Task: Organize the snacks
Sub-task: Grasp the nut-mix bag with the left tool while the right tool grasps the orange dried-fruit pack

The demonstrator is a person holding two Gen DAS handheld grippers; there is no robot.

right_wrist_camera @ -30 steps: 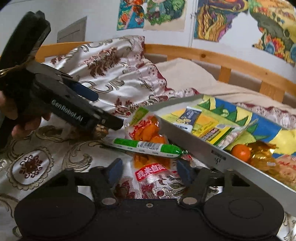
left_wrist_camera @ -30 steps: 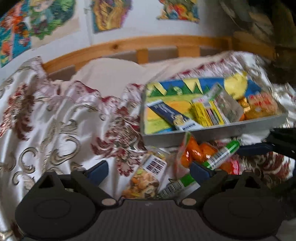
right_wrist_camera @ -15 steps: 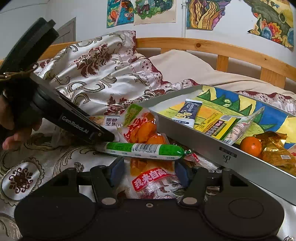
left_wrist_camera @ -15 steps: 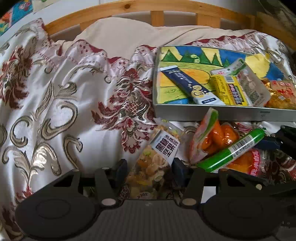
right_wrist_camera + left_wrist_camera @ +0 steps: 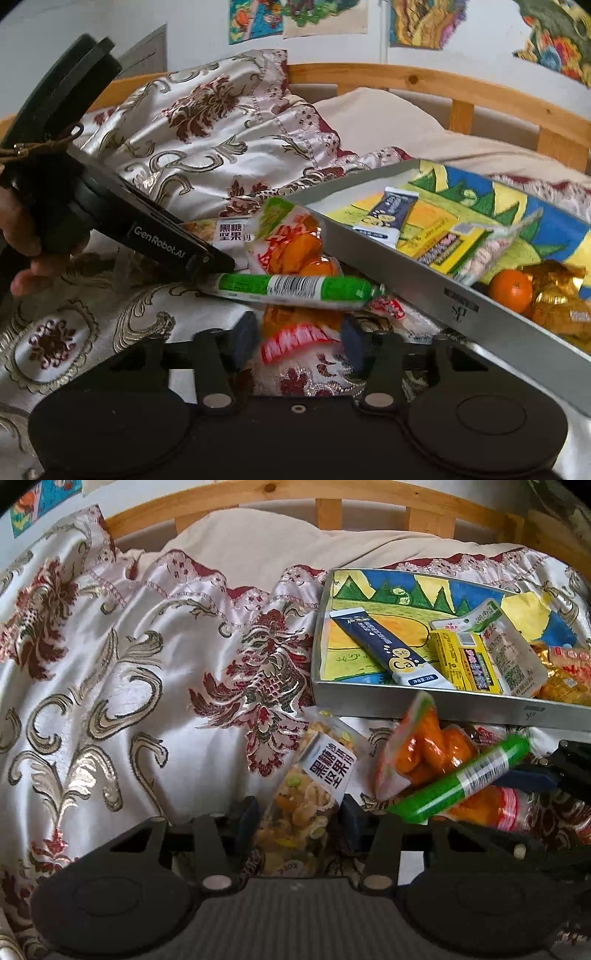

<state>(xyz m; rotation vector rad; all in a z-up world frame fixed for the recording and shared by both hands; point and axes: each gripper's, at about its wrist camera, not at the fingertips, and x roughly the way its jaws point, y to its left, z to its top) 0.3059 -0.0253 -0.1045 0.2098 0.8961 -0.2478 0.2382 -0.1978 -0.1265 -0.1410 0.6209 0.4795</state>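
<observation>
Our left claw (image 5: 297,821) straddles the nut packet (image 5: 314,794) on the bed, jaws open and not yet pinching. Our right claw (image 5: 299,341) gapes around the orange packet (image 5: 295,328) under the green sausage (image 5: 295,290), both bound, we judge, for the tray (image 5: 406,701) beside them.

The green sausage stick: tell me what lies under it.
The green sausage stick lies across orange snack packets, one on its far side, another with a red label on the near side. The parts directly beneath are covered, as is the bedspread there.
</observation>
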